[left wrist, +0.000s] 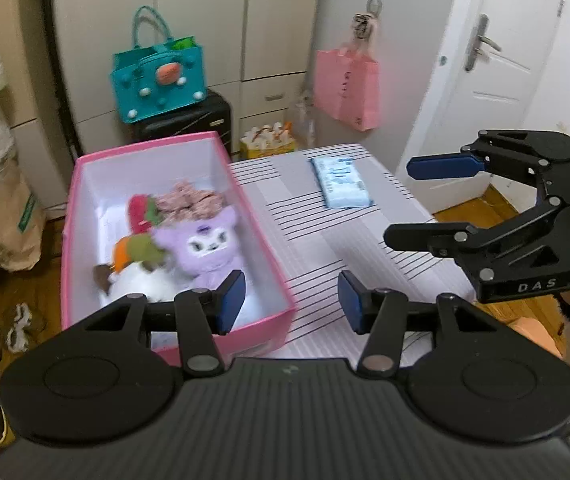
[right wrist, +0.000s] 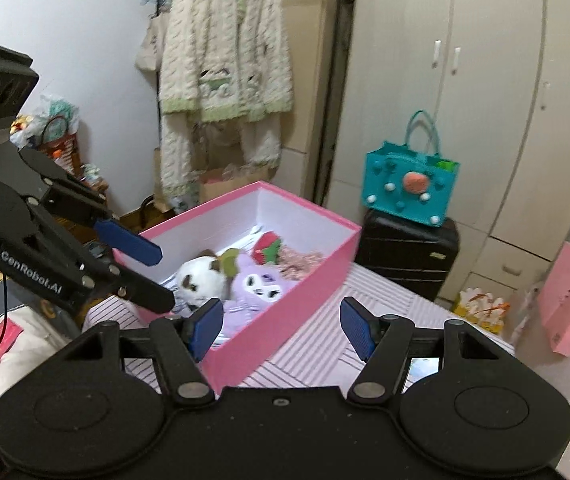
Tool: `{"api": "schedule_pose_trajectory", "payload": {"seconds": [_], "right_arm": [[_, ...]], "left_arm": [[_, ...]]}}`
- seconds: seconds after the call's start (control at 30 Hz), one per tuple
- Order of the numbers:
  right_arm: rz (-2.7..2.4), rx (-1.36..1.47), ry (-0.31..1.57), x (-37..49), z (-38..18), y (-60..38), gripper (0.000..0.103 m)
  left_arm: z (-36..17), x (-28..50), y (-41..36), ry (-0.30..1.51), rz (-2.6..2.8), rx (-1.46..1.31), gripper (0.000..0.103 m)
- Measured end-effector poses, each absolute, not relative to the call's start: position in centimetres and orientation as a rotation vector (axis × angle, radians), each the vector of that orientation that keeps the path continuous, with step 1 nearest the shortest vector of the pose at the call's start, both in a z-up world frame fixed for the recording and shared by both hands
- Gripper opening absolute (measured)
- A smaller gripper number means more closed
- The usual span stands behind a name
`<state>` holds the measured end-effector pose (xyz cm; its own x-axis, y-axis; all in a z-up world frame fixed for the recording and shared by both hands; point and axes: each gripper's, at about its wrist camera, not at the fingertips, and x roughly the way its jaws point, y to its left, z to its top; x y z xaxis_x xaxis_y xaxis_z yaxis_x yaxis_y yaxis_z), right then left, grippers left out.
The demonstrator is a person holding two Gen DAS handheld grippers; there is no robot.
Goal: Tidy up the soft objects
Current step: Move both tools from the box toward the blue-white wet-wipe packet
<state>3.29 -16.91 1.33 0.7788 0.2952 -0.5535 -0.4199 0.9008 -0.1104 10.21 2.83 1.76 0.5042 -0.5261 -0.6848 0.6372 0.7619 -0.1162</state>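
A pink box (left wrist: 85, 184) (right wrist: 317, 280) stands on the striped table (left wrist: 325, 248) (right wrist: 317, 356). Inside lie a purple plush (left wrist: 205, 246) (right wrist: 259, 284), a white plush (left wrist: 141, 286) (right wrist: 199, 278), a red and green toy (left wrist: 141, 208) (right wrist: 267, 250), an orange and green toy (left wrist: 133, 250) and a pink frilly cloth (left wrist: 191, 200) (right wrist: 299, 262). My left gripper (left wrist: 291, 304) (right wrist: 165, 278) hangs open above the box's near right corner, nothing between its blue pads. My right gripper (right wrist: 281, 328) (left wrist: 397, 202) is open and bare too, over the table to the box's right.
A blue tissue pack (left wrist: 341, 182) lies on the table's far side. A teal bag (left wrist: 159, 80) (right wrist: 409, 188) sits on a black suitcase (left wrist: 189, 120) (right wrist: 405, 256). A pink paper bag (left wrist: 347, 88) hangs near the white door (left wrist: 485, 80). A cardigan (right wrist: 225, 60) hangs behind the box.
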Motion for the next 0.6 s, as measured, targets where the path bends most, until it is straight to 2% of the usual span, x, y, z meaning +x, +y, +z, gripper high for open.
{"api": "schedule_pose_trajectory", "payload": {"seconds": [0.37,0.47,0.6], "right_arm": [[0.293,-0.189,0.529,2.0,1.9,-22.6,0.07],[0.266,-0.159,0.538,2.2,1.4,-24.7,0.07],[0.238,-0.116,0.555,3.2,0.0,-27.9,0.07]], "left_arm": [[3.4,9.7,-4.8,0.717,-0.872,0.148,0.056],[3.3,10.3,-6.0,0.696,-0.901,0.085,0.062],[2.5,11.2,-7.1,0.66,-0.895,0.016,0.063]]}}
